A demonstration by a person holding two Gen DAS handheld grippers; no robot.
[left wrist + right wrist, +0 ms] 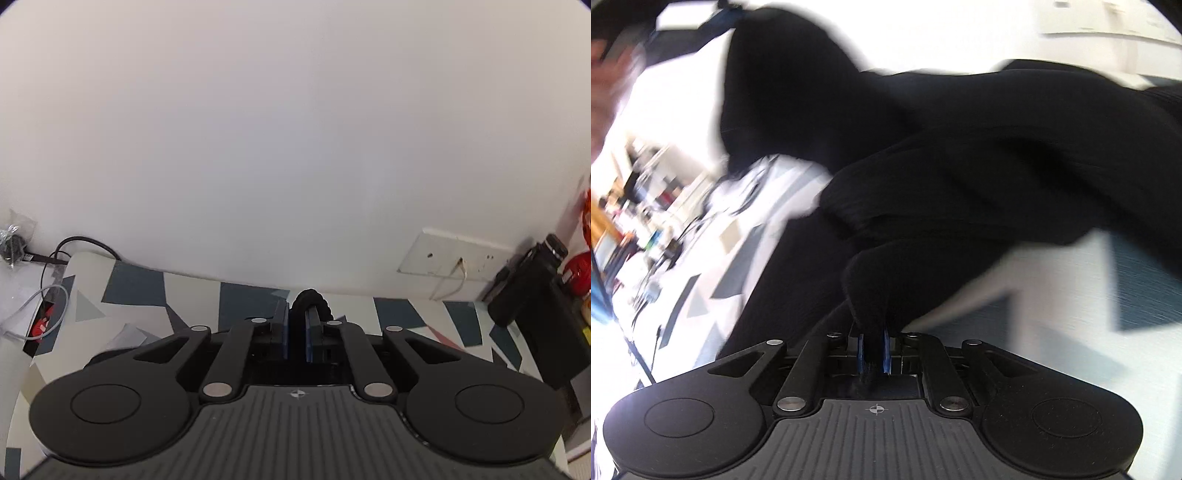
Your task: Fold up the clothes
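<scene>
A black ribbed garment [960, 155] hangs lifted and bunched across the right wrist view, blurred by motion. My right gripper [874, 345] is shut on a fold of it, the cloth pinched between the blue pads. In the left wrist view my left gripper [297, 328] is shut on a small rolled edge of the same black garment [312, 301], which pokes up between its blue pads; the rest of the cloth is hidden below the gripper. Both grippers are above a table cover [140, 291] patterned in white, grey and dark blue.
A white wall fills the left wrist view, with a socket plate [454, 254] and cable. A black box-like object [535, 295] and red items stand at the right edge; cables [48, 273] lie at the left. Cluttered shelves [631, 206] show left of the right gripper.
</scene>
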